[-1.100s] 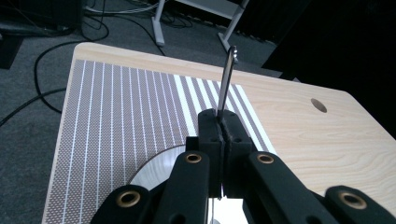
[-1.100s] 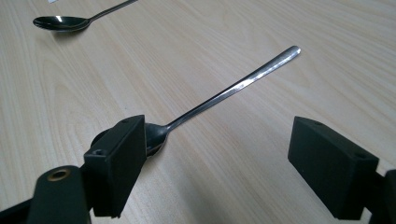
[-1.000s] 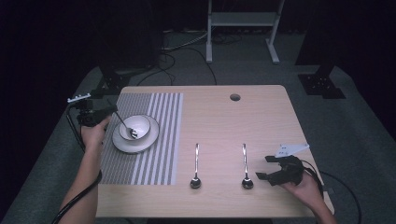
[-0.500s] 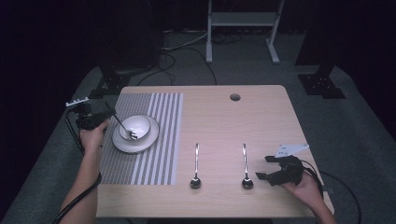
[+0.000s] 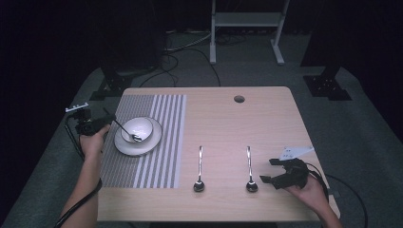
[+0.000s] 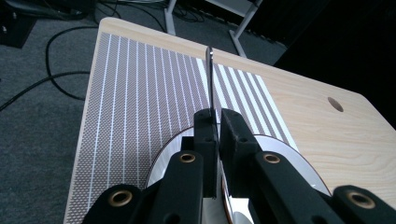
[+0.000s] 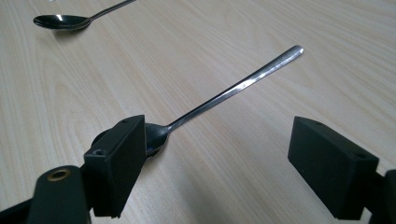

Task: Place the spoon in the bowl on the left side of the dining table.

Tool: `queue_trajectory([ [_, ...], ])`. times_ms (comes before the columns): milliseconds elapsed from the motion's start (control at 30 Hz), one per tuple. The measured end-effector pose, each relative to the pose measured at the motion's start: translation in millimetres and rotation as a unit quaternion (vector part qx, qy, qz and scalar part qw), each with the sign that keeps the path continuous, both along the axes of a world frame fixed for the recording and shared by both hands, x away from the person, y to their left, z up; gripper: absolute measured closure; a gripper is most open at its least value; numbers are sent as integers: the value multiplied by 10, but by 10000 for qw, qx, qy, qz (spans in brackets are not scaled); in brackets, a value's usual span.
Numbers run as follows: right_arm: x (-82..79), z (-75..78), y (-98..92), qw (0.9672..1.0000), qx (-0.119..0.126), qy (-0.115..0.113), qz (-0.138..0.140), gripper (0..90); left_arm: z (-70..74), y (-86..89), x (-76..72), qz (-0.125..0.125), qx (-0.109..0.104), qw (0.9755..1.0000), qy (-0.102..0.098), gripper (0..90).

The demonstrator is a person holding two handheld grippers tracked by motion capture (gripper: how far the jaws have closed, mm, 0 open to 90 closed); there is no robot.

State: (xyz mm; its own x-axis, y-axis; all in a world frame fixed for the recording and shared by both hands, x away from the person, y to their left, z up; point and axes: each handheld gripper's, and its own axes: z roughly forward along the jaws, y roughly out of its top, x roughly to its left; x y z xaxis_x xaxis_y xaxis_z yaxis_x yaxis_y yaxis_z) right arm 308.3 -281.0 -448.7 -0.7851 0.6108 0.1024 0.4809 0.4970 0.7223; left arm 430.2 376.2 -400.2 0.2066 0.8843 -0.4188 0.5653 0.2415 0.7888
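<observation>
- My left claw [image 5: 100,122] is hanging over the left edge of the worktop [image 5: 266,118], beside the plate [image 5: 145,145] on the striped mat [image 5: 161,114].
- Its jaws are standing narrow, with the thin handle of a spoon [image 5: 124,129] between the pads; in the left gripper view the handle [image 6: 210,79] is rising from the slim gap at the tips, close against the left pad.
- These jaws have just been opening slightly; I cannot tell whether the pads are pressing on the handle.
- The spoon's head is lying inside the white bowl [image 5: 142,124], which is sitting on the plate, near the mat's left half.
- My right claw [image 5: 272,170] is resting low at the near right part of the worktop, jaws standing wide and holding nothing.
- In the right gripper view one pad [image 7: 116,158] is sitting just in front of the head of the right-hand table spoon [image 7: 224,95]; the other pad is well apart from it.
- That spoon [image 5: 250,168] is lying flat on the bare wood, head toward the near edge, just left of my right claw.
- A second loose spoon [image 5: 199,167] is lying parallel to it, closer to the mat.
- A round hole [image 5: 239,99] is showing near the worktop's far edge.
</observation>
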Motion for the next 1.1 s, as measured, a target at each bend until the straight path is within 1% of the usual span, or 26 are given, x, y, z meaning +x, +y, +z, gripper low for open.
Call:
queue_trajectory([
  [100,1,-1,1,10000,3,3,-2,183,-8,6,-6,6,6,10000,23,843],
  [300,1,-1,5,10000,0,2,5,183,-26,3,-9,-9,90,9999,77,821],
  [367,0,0,3,10000,-2,4,2,183,-38,0,-12,2,55,9999,98,805],
  [567,2,-2,3,10000,-7,2,13,183,-60,-1,-23,-4,50,9999,96,799],
  [933,-4,8,1,10000,1,-15,4,183,-77,-21,-34,-34,93,9999,134,758],
  [1033,-5,15,-7,10000,11,-10,-16,183,-93,-35,-37,-60,103,9998,161,733],
  [1100,0,18,-10,10000,8,-14,-19,183,-97,-43,-45,-66,99,9998,168,695],
])
